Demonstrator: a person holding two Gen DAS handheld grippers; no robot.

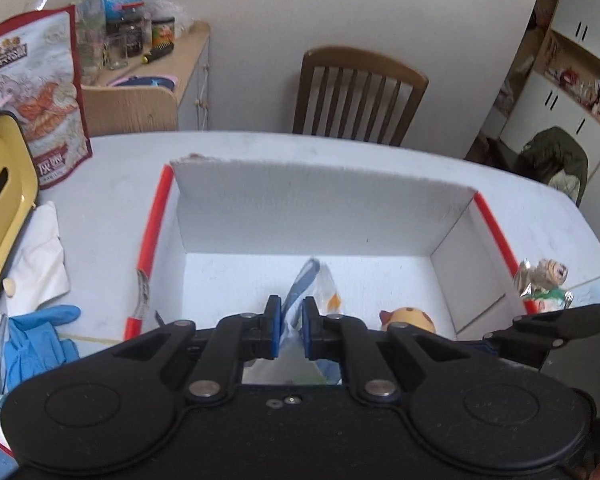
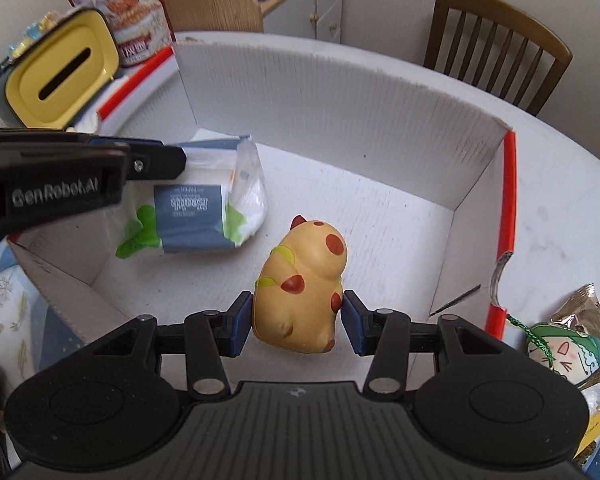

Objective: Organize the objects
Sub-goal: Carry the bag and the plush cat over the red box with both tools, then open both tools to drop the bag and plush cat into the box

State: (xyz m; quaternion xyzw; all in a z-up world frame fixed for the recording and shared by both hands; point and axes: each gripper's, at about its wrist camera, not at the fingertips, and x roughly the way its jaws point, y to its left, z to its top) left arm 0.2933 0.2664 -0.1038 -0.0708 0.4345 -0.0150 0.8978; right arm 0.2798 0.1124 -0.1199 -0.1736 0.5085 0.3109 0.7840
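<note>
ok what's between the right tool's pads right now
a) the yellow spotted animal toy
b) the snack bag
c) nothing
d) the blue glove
a: in the right wrist view the right tool has its pads against both sides of the yellow spotted animal toy, low inside the white box.

White corrugated cardboard box (image 2: 340, 92) — matt, ribbed walls; toy figure (image 2: 300, 284) — smooth, semi-gloss yellow plastic; tissue pack (image 2: 204, 204), crinkled glossy film; wooden slatted chair (image 1: 360, 96), brown varnished finish.
</note>
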